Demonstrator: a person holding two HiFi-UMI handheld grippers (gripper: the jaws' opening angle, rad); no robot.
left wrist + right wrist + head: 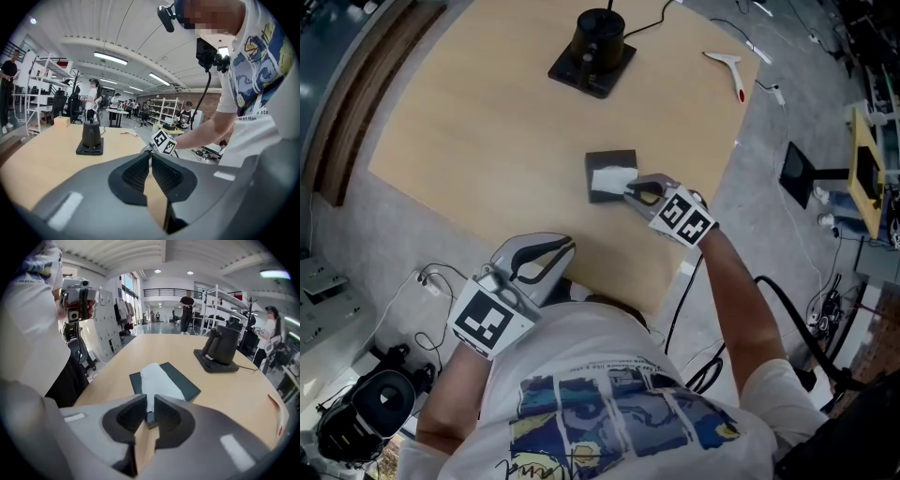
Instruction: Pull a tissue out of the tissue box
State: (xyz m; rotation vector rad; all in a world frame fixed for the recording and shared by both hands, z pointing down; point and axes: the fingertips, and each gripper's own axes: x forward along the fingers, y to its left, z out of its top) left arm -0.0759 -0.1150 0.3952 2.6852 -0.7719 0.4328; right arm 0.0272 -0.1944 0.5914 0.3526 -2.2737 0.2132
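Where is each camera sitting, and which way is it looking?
Head view: on the person's head, looking down at the table; shows both arms, the shirt, the left gripper and right gripper.
Left gripper view: on the left gripper, looking across the table along its shut jaws; shows the right arm and shirt.
Right gripper view: on the right gripper, looking down along its jaws at the tissue they pinch and the tissue box; shows the shirt.
Shared: all three show the black stand.
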